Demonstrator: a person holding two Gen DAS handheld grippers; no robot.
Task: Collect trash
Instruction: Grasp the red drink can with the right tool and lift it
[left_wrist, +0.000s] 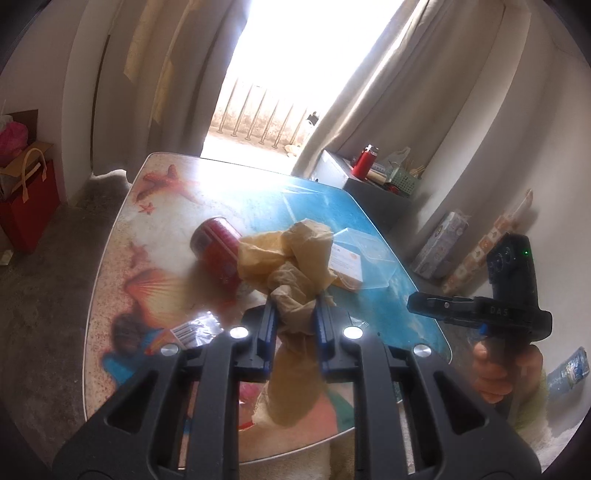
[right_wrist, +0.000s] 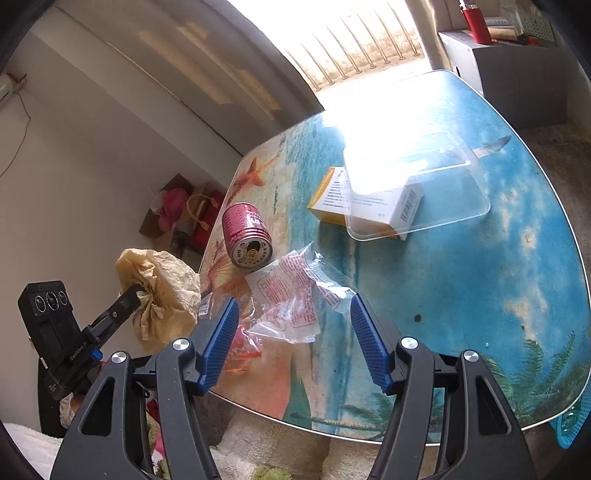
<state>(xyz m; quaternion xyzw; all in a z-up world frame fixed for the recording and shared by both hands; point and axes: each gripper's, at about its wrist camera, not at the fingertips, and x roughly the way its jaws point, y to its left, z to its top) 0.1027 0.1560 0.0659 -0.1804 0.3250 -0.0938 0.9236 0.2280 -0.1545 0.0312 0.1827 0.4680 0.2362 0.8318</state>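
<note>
My left gripper is shut on a crumpled tan paper and holds it above the table; it also shows in the right wrist view, off the table's left edge. My right gripper is open, its blue pads either side of a clear plastic wrapper with red print lying on the table. A red drink can lies on its side beyond the wrapper; it also shows in the left wrist view. A clear plastic tray lies upside down over a yellow-and-white carton.
The glass table has a beach print and a rounded near edge. A small wrapper with a barcode lies near its left front. A red bag stands on the floor at left. A grey cabinet with a red flask stands behind the table.
</note>
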